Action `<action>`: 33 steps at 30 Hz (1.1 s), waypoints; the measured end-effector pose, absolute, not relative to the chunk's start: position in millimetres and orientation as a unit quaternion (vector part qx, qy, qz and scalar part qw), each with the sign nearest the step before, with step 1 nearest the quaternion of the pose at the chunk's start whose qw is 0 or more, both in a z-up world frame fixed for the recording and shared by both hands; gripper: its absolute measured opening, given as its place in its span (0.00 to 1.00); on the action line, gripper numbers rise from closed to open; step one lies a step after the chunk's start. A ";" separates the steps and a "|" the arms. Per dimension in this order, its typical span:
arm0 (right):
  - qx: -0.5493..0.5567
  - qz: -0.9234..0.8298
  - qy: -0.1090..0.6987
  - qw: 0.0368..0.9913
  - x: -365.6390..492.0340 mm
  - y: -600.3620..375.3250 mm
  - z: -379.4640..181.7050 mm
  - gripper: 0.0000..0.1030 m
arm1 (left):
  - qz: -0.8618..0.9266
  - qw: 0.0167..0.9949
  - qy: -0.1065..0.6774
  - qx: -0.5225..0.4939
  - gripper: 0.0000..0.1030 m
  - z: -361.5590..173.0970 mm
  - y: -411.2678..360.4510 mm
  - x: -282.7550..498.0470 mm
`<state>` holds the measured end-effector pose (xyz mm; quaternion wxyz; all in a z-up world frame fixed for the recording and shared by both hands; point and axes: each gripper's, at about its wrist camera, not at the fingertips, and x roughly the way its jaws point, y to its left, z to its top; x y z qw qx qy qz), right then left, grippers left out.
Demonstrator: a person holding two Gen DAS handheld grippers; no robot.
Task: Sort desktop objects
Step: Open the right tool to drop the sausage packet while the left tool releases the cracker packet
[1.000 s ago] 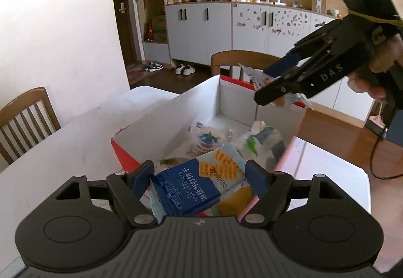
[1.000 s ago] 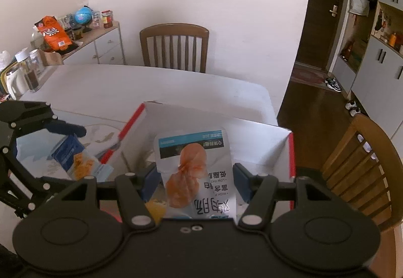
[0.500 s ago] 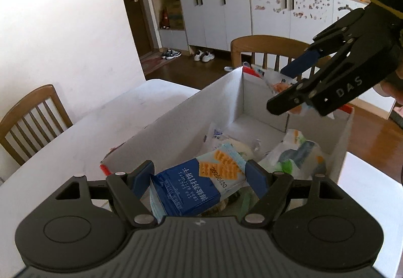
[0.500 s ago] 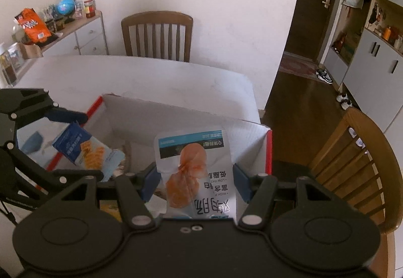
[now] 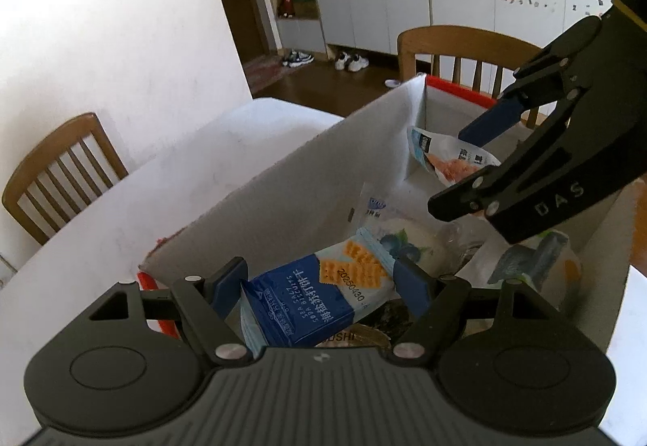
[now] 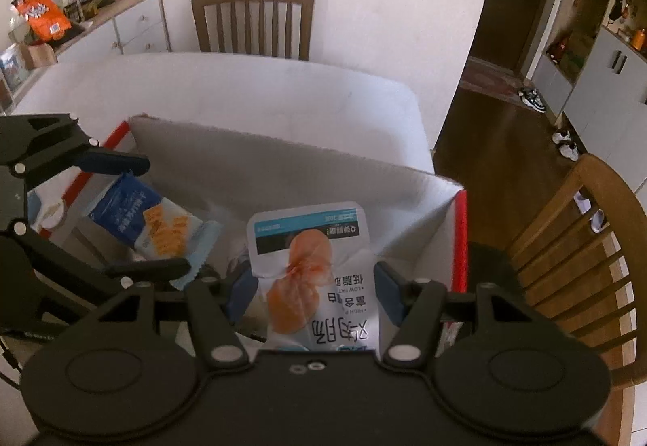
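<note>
My left gripper is shut on a blue soda-biscuit packet and holds it just over the near end of an open cardboard box with red trim. My right gripper is shut on a white chicken-breast pouch, held low inside the box near its far corner. In the right wrist view my left gripper and the biscuit packet sit at the box's left end. The left wrist view shows my right gripper with the pouch at the upper right.
Several snack packets lie in the box, among them a blueberry one and a grey-green one. The box stands on a white table with wooden chairs around it. A sideboard with an orange bag stands at the left.
Both grippers have come down and forward over the box with their packets still gripped. The pouch now hangs below the box rim, and the box fills more of both views.
</note>
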<state>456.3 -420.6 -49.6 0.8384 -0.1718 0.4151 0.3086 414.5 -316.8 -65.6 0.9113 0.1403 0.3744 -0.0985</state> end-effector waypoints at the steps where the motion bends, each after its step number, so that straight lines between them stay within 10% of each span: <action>1: -0.172 0.308 0.417 0.837 457.3 -420.3 -52.1 0.61 | -0.098 0.910 0.378 0.138 0.77 -66.9 -316.1 415.8; 33: -0.172 0.292 0.426 0.839 462.7 -428.6 -68.7 0.69 | -0.096 0.867 0.476 0.111 0.84 -69.8 -309.9 438.7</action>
